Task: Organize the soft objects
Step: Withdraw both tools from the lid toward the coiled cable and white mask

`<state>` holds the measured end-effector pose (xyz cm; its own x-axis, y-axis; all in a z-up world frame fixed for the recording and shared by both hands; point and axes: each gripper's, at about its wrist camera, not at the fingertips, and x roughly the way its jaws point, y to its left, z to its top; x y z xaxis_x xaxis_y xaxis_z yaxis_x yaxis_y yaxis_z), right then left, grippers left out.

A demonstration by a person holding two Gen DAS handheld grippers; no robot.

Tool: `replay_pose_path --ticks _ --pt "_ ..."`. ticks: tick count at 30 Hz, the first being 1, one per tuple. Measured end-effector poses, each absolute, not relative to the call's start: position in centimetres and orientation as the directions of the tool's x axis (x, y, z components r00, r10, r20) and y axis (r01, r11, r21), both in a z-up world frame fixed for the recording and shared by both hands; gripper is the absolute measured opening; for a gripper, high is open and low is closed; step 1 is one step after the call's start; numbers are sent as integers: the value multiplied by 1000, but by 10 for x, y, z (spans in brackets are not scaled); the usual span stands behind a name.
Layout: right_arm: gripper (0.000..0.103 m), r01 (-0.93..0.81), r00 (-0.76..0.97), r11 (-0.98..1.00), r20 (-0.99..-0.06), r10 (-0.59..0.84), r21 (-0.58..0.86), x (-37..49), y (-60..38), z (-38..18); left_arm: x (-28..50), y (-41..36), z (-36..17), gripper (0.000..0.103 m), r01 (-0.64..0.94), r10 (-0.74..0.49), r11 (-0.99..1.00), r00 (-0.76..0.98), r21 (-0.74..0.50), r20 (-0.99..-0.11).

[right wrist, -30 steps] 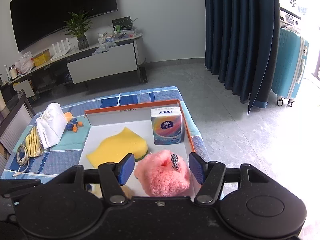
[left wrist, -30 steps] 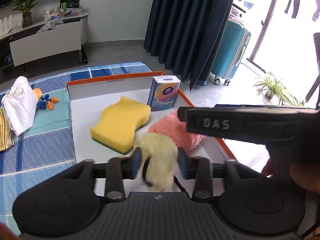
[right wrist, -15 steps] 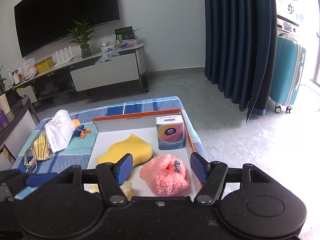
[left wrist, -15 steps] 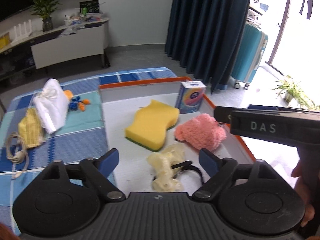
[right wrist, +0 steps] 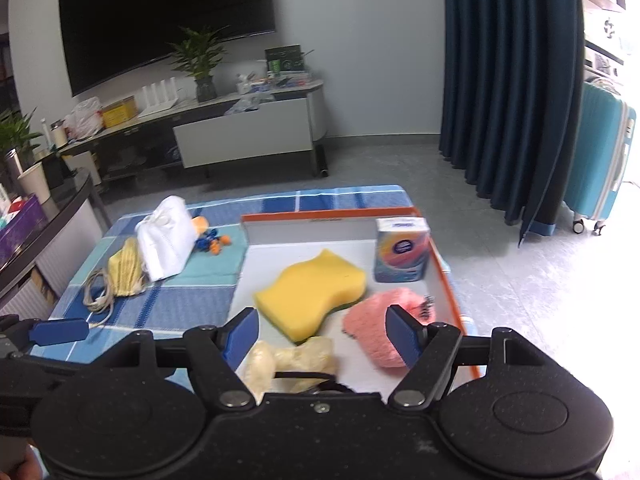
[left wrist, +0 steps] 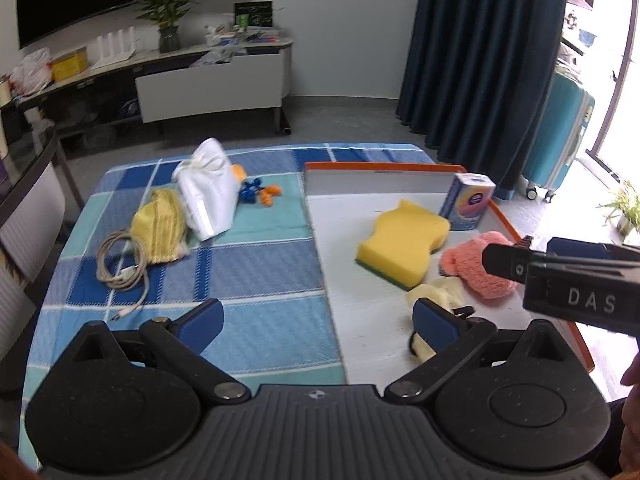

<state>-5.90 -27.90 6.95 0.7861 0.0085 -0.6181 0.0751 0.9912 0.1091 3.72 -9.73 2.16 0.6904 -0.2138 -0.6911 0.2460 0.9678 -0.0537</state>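
- the left tool point(left wrist: 316, 320) hung spread wide with nothing between its blue pads, above the checked blue cloth point(left wrist: 240, 276) on the desk, beside the near left edge of the tray.
- the right tool point(right wrist: 322, 334) was likewise released and empty, poised over the near end of the orange-rimmed white tray point(right wrist: 448, 276).
- inside the tray lay a yellow sponge point(right wrist: 312, 294) near the middle, a pink fluffy item point(right wrist: 376, 328) to its right, and a pale yellow crumpled item point(right wrist: 296, 360) at the near end with a black band against it.
- a tissue pack point(right wrist: 402, 250) stood upright in the tray's far right corner.
- outside the tray, on the cloth, a white pouch point(left wrist: 208, 196) leaned beside a yellow knitted piece point(left wrist: 160, 226); the two touched.
- a coiled beige cable point(left wrist: 120, 264) rested against the knitted piece's near left side.
- small blue and orange bits point(left wrist: 258, 194) sat just right of the pouch, between it and the tray.
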Motion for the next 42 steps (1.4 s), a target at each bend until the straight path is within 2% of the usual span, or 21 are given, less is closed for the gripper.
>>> replay_pose_path --ticks 28,42 --pt "83 -100 742 990 -656 139 96 -38 -179 51 34 32 4 103 -10 -53 996 695 -84 -717" --pt "83 -152 714 984 -679 172 90 -21 -155 38 50 48 -7 103 -49 -41 994 677 -100 -735"
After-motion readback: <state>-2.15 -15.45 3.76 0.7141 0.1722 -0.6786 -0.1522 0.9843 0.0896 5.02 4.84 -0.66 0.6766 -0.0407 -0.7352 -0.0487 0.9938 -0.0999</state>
